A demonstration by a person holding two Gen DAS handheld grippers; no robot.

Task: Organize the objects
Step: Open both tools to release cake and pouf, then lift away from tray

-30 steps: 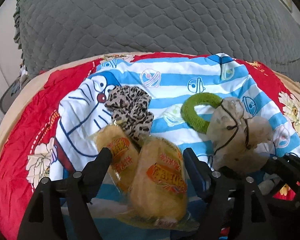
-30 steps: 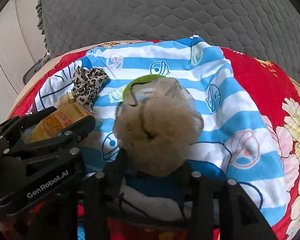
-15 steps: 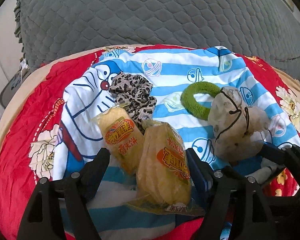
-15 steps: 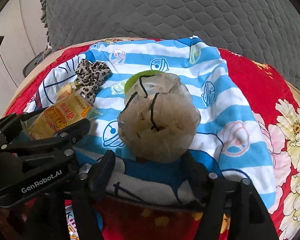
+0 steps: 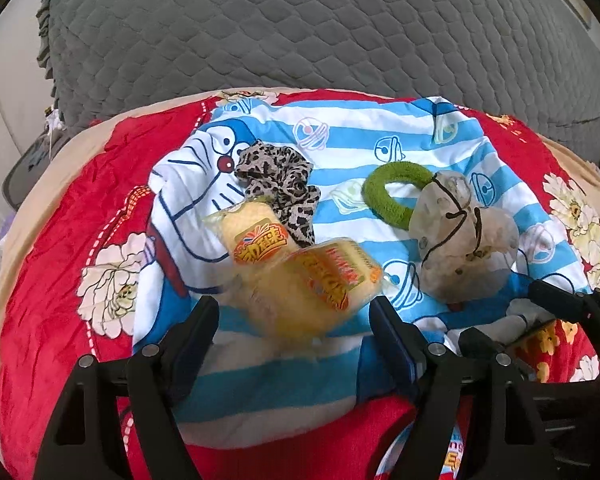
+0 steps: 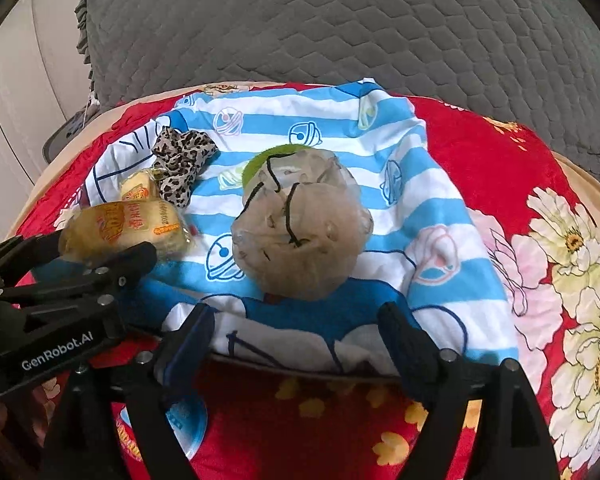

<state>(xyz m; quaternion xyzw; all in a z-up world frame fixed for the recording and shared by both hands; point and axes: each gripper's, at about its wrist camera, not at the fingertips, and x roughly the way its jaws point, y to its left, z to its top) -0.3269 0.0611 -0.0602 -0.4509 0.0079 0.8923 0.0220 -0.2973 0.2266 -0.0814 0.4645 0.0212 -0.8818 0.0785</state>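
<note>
- Left gripper (image 5: 294, 314): black plastic jaws spread wide, holding nothing. The near snack packet (image 5: 320, 280) lies just ahead of the tips, blurred, on the towel.
- Right gripper (image 6: 296, 320): jaws likewise apart and empty, set at the towel's near edge, just short of the pouch.
- Pouch (image 6: 300, 232): rounded, translucent beige film bag, crinkled, with a thin black drawstring across its top; it rests on the striped towel (image 6: 416, 200), partly over the green ring.
- Green ring (image 5: 392, 188): fuzzy terry loop, lying flat, touching the pouch.
- Second snack packet (image 5: 256, 232): glossy yellow wrapper with orange print, beside the first, its far end against the scrunchie.
- Scrunchie (image 5: 278, 180): ruffled leopard-print fabric, bunched.
- Towel: soft blue-and-white stripes with cartoon print, spread over a red floral blanket (image 6: 496, 160).
- Grey quilted cushion (image 5: 320, 24): diamond-stitched, behind the blanket.
</note>
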